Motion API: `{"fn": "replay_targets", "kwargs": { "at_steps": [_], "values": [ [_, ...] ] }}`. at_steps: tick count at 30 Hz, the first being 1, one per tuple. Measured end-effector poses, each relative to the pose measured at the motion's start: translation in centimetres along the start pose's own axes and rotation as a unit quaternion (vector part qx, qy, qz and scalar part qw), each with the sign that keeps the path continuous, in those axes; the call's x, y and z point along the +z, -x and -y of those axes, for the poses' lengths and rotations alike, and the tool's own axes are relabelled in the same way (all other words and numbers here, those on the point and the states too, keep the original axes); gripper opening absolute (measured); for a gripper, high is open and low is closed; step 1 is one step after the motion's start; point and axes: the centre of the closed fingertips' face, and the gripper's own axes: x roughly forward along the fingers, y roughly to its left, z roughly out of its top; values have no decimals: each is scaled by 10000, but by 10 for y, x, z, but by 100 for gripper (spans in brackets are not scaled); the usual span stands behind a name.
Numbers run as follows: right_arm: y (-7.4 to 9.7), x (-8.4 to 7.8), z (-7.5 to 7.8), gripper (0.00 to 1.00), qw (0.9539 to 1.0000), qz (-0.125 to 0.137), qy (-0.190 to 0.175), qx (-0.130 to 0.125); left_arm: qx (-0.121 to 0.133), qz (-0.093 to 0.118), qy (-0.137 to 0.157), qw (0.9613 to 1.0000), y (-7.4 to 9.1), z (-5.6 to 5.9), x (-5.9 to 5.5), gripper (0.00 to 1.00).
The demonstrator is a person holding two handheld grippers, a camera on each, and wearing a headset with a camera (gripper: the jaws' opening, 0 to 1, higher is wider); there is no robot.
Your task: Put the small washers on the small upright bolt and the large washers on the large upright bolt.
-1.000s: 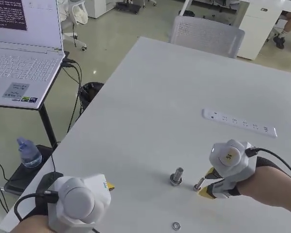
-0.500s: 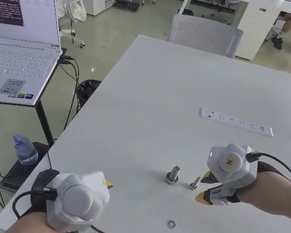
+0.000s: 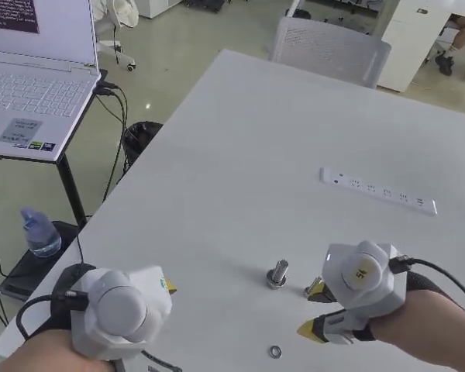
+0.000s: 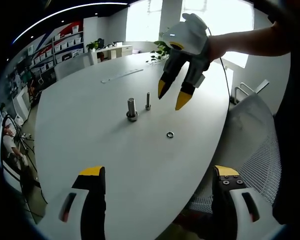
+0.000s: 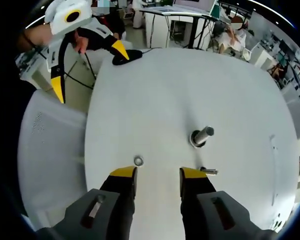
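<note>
right gripper (image 5: 158,172) part-open and empty just beside the small bolt (image 5: 208,171); left gripper (image 4: 158,175) wide apart, empty

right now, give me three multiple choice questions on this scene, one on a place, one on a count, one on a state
1. Where is the washer?
A. flat on the table
B. on the small bolt
C. on the large bolt

2. How many bolts stand upright?
A. one
B. two
C. four

3. How is the right gripper?
A. open and empty
B. shut on a washer
C. shut on a bolt

Key:
1 A, it lies alone on the bare top, apart from both bolts.
2 B, a large bolt and a small bolt stand side by side.
3 A, the right gripper view shows a clear gap between its jaws with nothing in it.
</note>
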Motion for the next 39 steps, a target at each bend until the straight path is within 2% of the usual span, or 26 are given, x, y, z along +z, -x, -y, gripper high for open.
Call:
{"fn": "replay_targets", "kwargs": {
  "at_steps": [4, 8, 15, 18, 25, 39],
  "values": [
    [-3, 0, -9, 36, 10000, -44, 72, 37, -16, -16, -32, 10000, 0, 1, -2, 88],
    [-6, -3, -14, 35, 9998, -115, 142, 32, 32, 62, 23, 10000, 2, -1, 1, 88],
    [-16, -5, -26, 35, 9999, -28, 112, 66, 65, 94, -20, 9999, 2, 0, 5, 88],
    [-22, -7, -27, 34, 10000, 40, 85, 15, 88, 90, -15, 9999, 1, -1, 4, 88],
    [-36, -16, -30, 30, 10000, -41, 81, -10, 84, 64, -51, 9999, -1, -1, 2, 86],
    [-62, -18, -37, 26, 9995, -204, 261, -8, 58, 18, -91, 9999, -2, -4, -1, 85]
  ]
}}
